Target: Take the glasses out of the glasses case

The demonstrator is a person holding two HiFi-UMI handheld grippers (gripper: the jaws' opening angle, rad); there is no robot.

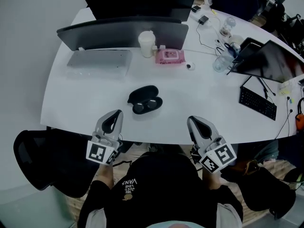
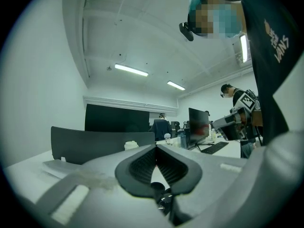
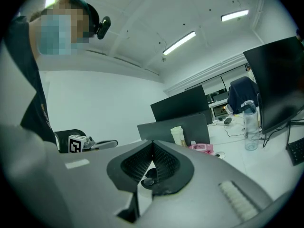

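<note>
A black glasses case (image 1: 144, 99) lies open on the white table (image 1: 85, 110), just in front of me, with dark glasses (image 1: 147, 106) resting in its near half. My left gripper (image 1: 114, 115) is at the table's near edge, left of the case and apart from it, jaws shut and empty. Near the same edge, my right gripper (image 1: 194, 120) sits to the right of the case, also shut and empty. The left gripper view shows the left gripper (image 2: 156, 147) with the case (image 2: 160, 193) beyond its jaws. The right gripper (image 3: 153, 142) also has the case (image 3: 149, 179) ahead of it.
Behind the case stand a white cup (image 1: 147, 43), a pink wipes pack (image 1: 169, 56), a grey monitor back (image 1: 118, 32) and a clear tray (image 1: 99, 62). At the right are a clear bottle (image 1: 221, 63), a dark screen (image 1: 273, 61) and a black keyboard (image 1: 258, 103). A black chair (image 1: 45, 167) is at my left.
</note>
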